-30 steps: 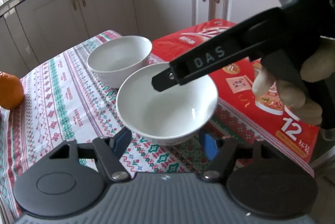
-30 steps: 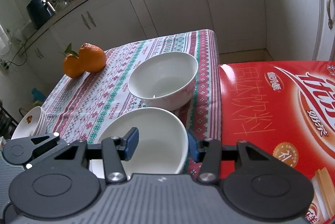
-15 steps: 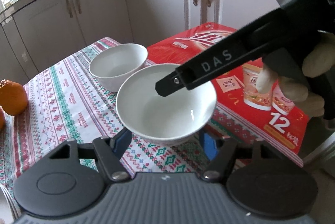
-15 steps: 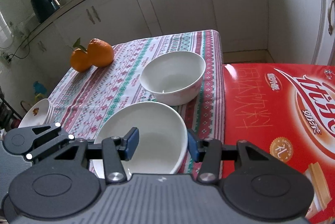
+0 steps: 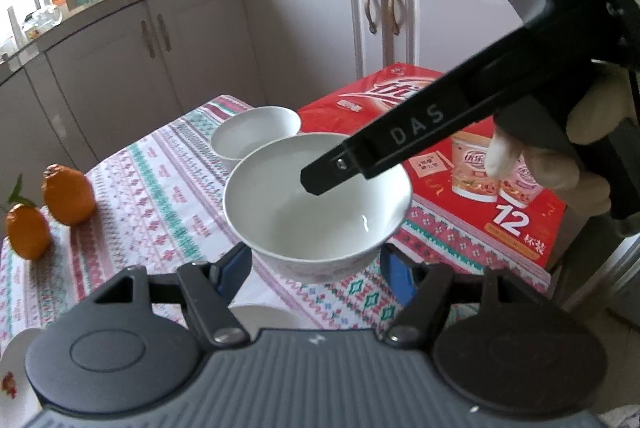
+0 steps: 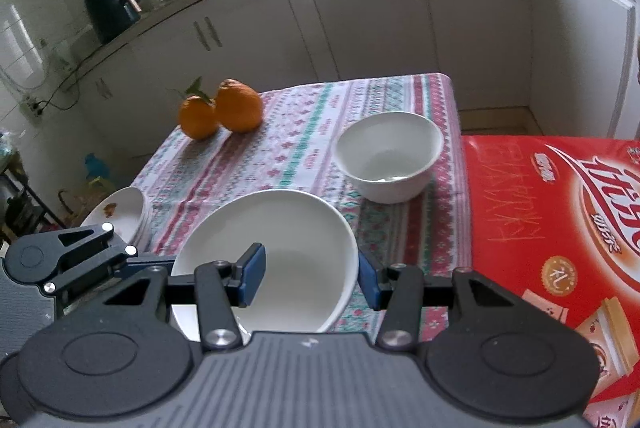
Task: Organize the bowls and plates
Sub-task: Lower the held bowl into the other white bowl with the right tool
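Observation:
A plain white bowl (image 5: 312, 220) (image 6: 288, 228) hangs above the patterned tablecloth (image 5: 160, 168), held from two sides. My left gripper (image 5: 316, 270) is shut on the bowl's lower part, a blue pad on either side. My right gripper (image 6: 310, 280) is shut on the bowl's right wall, one pad inside and one outside the rim. In the left wrist view one of its black fingers (image 5: 384, 148) reaches into the bowl from the right. A second white bowl (image 5: 256, 132) (image 6: 388, 156) stands on the table beyond. The left gripper's body (image 6: 72, 260) shows at the lower left.
Two oranges (image 5: 68, 194) (image 6: 238, 106) sit at the far left of the table. A large red carton (image 5: 500, 212) (image 6: 540, 208) lies along the table's right side. A stack of patterned plates (image 6: 120, 212) rests at the near left edge. White kitchen cabinets stand behind.
Both grippers have risen and drawn back together with the bowl between them. The second bowl now looks smaller and farther off, and the oranges have come further into view.

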Demonstrator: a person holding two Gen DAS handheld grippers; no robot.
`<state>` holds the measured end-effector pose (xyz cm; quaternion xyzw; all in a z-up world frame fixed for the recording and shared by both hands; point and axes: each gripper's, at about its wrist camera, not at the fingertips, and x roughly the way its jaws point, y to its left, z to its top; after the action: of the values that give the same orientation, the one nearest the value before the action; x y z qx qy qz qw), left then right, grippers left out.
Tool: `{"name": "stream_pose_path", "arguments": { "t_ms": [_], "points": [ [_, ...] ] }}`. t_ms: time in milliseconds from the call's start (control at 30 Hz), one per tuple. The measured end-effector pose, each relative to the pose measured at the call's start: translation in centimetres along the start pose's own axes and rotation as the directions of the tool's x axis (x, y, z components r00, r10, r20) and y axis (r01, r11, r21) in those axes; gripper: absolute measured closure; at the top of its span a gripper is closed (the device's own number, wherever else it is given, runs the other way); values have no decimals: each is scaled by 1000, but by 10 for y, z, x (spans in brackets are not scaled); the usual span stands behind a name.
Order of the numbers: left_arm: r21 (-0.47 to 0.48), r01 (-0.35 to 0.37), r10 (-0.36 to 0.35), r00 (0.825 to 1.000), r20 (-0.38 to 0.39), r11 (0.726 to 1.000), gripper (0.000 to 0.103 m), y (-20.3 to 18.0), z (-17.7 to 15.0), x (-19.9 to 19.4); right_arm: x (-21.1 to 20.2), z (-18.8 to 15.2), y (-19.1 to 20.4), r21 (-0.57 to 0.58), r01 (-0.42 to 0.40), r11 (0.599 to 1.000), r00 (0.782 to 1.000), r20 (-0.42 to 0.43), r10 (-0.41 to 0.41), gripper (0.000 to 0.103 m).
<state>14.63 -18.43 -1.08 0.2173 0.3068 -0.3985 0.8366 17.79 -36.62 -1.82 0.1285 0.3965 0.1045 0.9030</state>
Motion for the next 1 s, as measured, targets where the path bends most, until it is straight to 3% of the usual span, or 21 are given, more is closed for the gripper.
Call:
{"name": "stream_pose_path", "arguments": {
  "t_ms": [567,1000],
  "points": [
    [-64,-78,76,997,-23,995,32,25,-46,-53,18,-9,72,-93,-101,991,993,-68,95,48],
    [-101,-55,48,997,-65,993,32,34,-67,-50,35,-20,86,-106,-97,990,989,-121,84,48]
  ]
}}
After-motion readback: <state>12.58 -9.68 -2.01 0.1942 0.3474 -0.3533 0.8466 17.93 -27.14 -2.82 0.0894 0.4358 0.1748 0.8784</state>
